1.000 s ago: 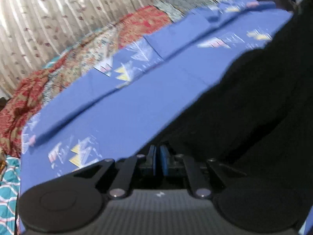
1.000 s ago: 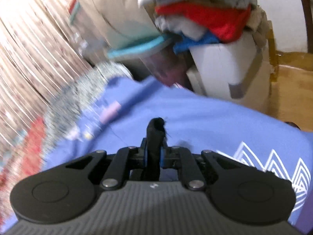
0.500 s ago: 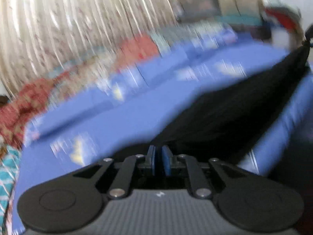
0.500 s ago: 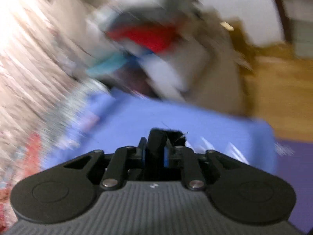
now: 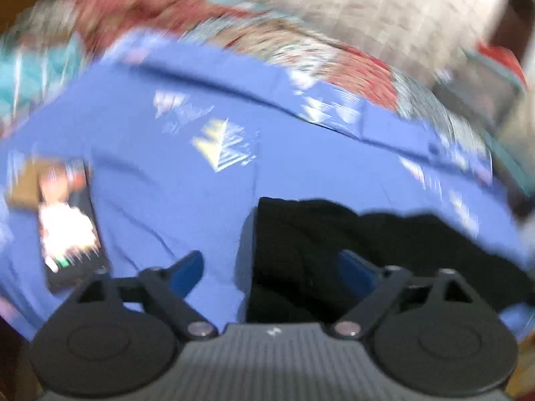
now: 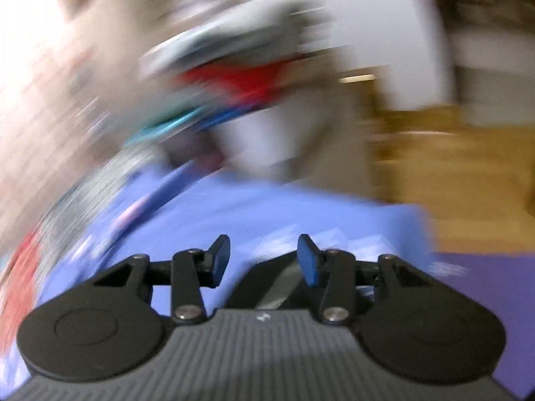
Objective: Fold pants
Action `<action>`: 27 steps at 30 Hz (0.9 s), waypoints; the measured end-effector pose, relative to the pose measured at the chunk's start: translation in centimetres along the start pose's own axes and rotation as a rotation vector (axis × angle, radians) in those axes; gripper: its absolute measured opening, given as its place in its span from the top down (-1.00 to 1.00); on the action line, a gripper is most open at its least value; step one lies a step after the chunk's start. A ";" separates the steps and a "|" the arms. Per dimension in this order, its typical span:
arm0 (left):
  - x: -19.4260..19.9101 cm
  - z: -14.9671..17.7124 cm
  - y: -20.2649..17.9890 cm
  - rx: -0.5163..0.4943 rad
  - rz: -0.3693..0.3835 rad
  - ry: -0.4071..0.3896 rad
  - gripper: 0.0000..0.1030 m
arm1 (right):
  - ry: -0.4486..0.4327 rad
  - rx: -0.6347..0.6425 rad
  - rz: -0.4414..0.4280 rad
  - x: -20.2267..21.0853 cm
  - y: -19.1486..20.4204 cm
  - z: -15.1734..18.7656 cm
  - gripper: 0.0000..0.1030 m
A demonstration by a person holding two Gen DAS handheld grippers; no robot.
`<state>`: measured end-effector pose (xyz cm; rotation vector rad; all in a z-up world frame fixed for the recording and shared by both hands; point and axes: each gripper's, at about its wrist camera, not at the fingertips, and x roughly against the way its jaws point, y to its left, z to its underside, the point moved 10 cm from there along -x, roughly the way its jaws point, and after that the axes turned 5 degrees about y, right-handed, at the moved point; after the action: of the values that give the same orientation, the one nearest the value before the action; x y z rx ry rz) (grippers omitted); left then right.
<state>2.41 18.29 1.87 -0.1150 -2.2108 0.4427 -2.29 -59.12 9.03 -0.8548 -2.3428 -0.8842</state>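
Observation:
Black pants (image 5: 351, 250) lie in a folded heap on the blue bedsheet (image 5: 187, 193), seen in the blurred left wrist view. My left gripper (image 5: 271, 267) hangs just above their near left edge with its jaws opening wide; its pads press on nothing. In the right wrist view my right gripper (image 6: 264, 259) is also opening, with only the blue sheet (image 6: 284, 210) and a dark strip of cloth (image 6: 267, 287) below the jaws, nothing gripped.
A phone with a lit screen (image 5: 70, 230) lies on the sheet at the left. Patterned red and teal bedding (image 5: 301, 46) lines the far edge. A blurred pile of clothes on a box (image 6: 234, 77) stands beyond the bed, with wooden floor (image 6: 468, 180) to the right.
Both grippers were shut on black pants cloth and have let go. The left gripper has rolled and swung across; the pants now lie on the sheet. The right gripper has moved sideways.

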 end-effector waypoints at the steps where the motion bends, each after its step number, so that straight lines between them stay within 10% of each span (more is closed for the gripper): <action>1: -1.0 -0.7 0.5 0.044 0.034 0.011 -0.83 | 0.052 0.082 -0.073 -0.4 4.0 1.1 -0.05; 7: -8.1 -0.3 -0.8 0.076 0.158 0.160 -0.95 | 0.433 0.510 -0.474 -1.7 25.3 13.6 -0.42; 11: -9.3 3.2 -2.5 0.035 0.184 0.219 -0.87 | 0.620 0.655 -0.543 -4.6 33.3 21.4 -0.43; 14: -7.6 5.9 -4.3 -0.052 0.167 0.181 0.01 | 0.716 0.769 -0.504 -6.1 35.8 26.2 -0.43; 17: -6.3 7.3 -4.7 -0.093 0.122 0.143 0.44 | 0.882 0.941 -0.503 -5.8 35.3 31.4 -0.46; 21: -4.6 7.3 -5.5 -0.179 0.068 0.052 0.59 | 0.834 1.225 -0.581 -1.7 34.5 33.3 0.63; 27: -0.1 1.2 -7.8 -0.218 0.079 -0.199 0.69 | 0.546 1.120 -0.694 1.9 38.3 27.1 0.76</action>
<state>2.05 10.69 3.87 -0.2866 -2.4535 0.2632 17.21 -16.42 7.53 0.5992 -2.1040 0.0969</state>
